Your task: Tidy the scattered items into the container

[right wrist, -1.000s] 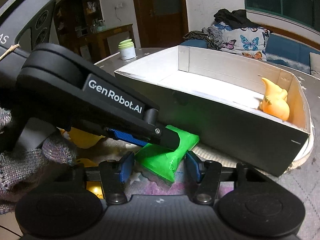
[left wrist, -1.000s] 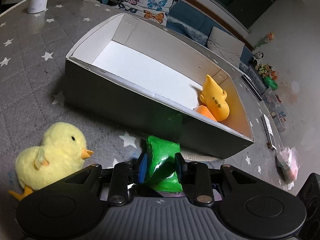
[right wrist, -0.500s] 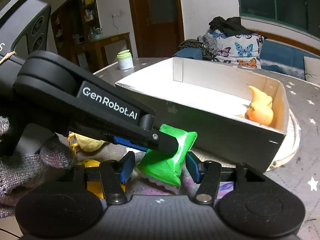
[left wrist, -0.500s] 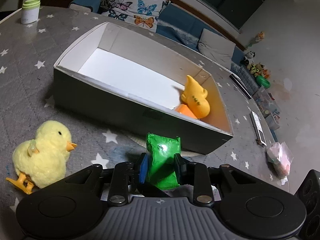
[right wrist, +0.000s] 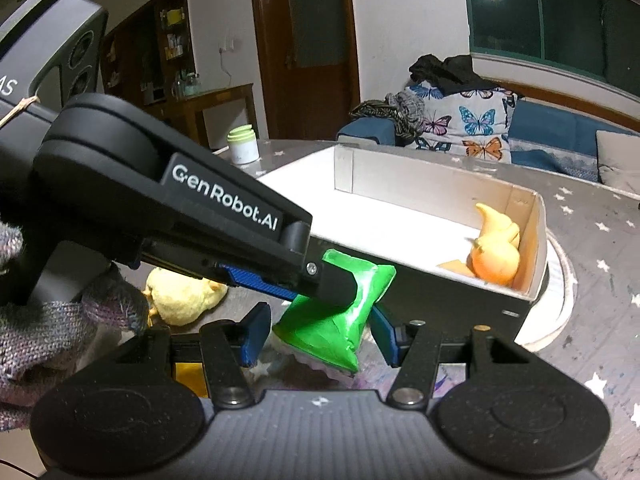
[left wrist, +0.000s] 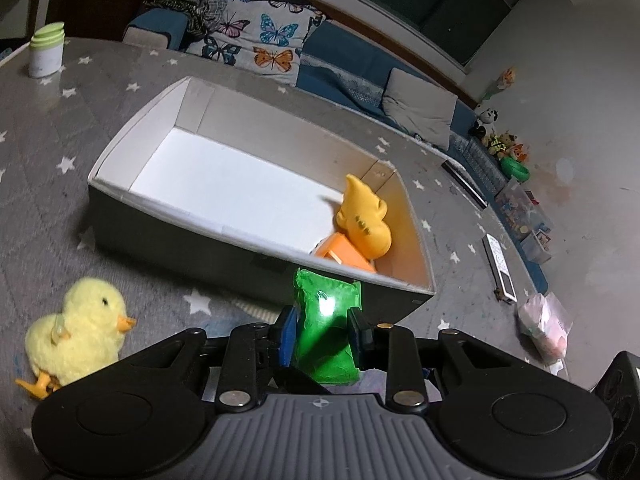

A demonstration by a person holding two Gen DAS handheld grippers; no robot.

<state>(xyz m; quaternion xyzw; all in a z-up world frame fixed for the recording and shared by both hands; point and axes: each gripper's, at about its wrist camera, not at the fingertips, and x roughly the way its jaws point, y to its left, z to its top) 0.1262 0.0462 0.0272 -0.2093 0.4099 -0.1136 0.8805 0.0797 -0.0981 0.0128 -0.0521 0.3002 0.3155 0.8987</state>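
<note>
My left gripper (left wrist: 322,330) is shut on a green packet (left wrist: 326,322) and holds it in the air just in front of the near wall of the open cardboard box (left wrist: 192,228). In the right wrist view the packet (right wrist: 334,314) hangs between my right gripper's (right wrist: 320,332) open fingers, which do not touch it. The box (right wrist: 440,300) holds an orange toy (left wrist: 362,222) and an orange block (left wrist: 344,252). A yellow plush chick (left wrist: 78,328) lies on the table to the left of the left gripper.
The table has a grey star-print cloth (left wrist: 48,152). A white jar with a green lid (left wrist: 46,56) stands at the far left. A pink bag (left wrist: 546,328) and a remote (left wrist: 498,262) lie to the right of the box. A sofa with butterfly cushions (left wrist: 260,44) is behind.
The left gripper has lifted the green packet off the table and up toward the box's near wall. Both cameras have risen and pulled back, so the box looks smaller.
</note>
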